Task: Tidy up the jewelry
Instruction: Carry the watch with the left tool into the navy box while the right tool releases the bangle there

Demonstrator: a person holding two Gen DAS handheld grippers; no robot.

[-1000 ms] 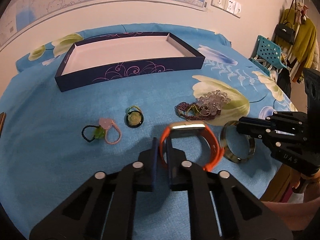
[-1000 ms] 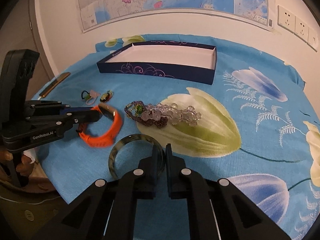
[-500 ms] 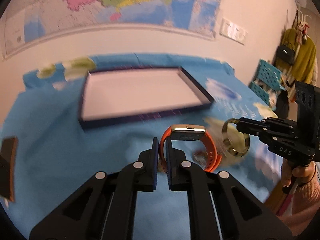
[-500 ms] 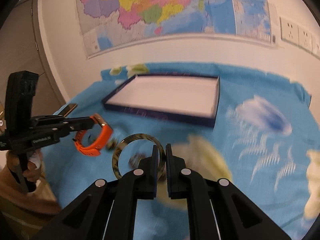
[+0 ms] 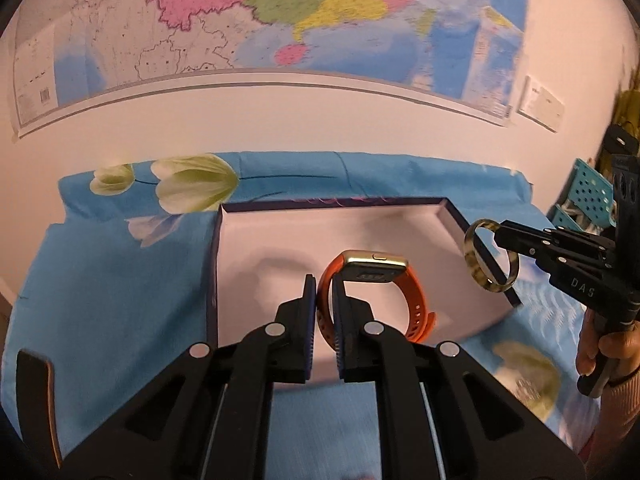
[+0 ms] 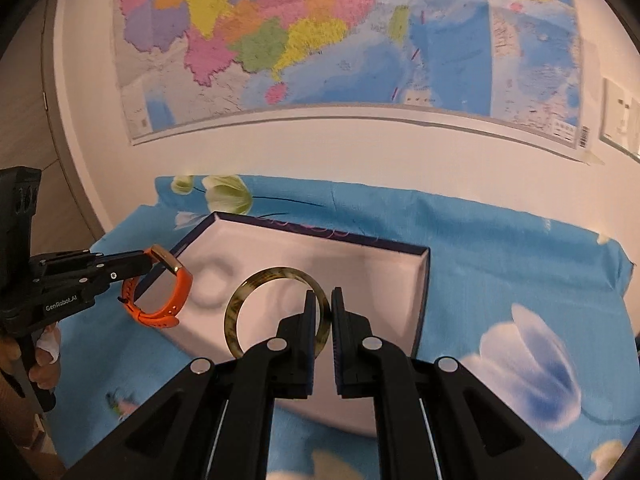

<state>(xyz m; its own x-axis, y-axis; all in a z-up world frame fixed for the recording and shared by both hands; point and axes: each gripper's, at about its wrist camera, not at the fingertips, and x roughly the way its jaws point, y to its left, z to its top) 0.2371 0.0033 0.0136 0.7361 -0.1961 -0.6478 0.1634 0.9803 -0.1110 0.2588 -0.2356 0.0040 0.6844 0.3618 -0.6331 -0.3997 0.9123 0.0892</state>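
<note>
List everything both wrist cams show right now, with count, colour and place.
Tray: one, dark blue walls, pale lining, on the cloth, nothing lying in it.
Watch: one, orange strap, gold case, held over the tray.
Bangle: one, mottled olive-brown, held over the tray.
Tablecloth: one, blue with pale flowers, covering the table.
Map: one, multicoloured, on the wall.
Wall sockets: white, blurred, right of the map.
Crate: one, teal, far right.
Left gripper: black, fingers shut on the watch strap.
Right gripper: black, fingers shut on the bangle.
Hand: one, gripping the right handle.
</note>
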